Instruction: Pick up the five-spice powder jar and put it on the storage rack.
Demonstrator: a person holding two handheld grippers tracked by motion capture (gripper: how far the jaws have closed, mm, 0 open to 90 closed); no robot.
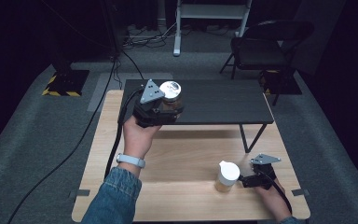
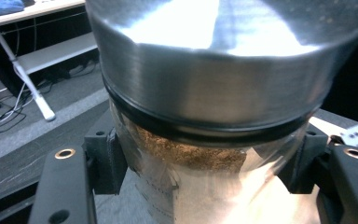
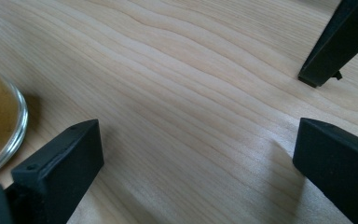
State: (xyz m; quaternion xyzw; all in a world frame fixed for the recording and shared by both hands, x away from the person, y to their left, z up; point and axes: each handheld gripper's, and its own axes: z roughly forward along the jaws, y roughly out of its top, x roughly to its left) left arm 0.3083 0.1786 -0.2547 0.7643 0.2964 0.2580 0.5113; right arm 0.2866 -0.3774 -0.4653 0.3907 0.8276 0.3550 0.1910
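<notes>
Silver-lidded jar (image 2: 205, 154) is pinched between left gripper (image 1: 161, 112) jaws above black shelf (image 1: 223, 100); right gripper (image 3: 193, 172) jaws spread, empty.

We see bare wood across the middle of the pale wooden worktop (image 1: 186, 158). The low black shelf (image 1: 223, 100) blocks the far half, its thin leg (image 1: 245, 138) standing mid-right. A white-lidded glass jar (image 1: 226, 177) stands just beside the right tongs (image 1: 244, 181).
</notes>
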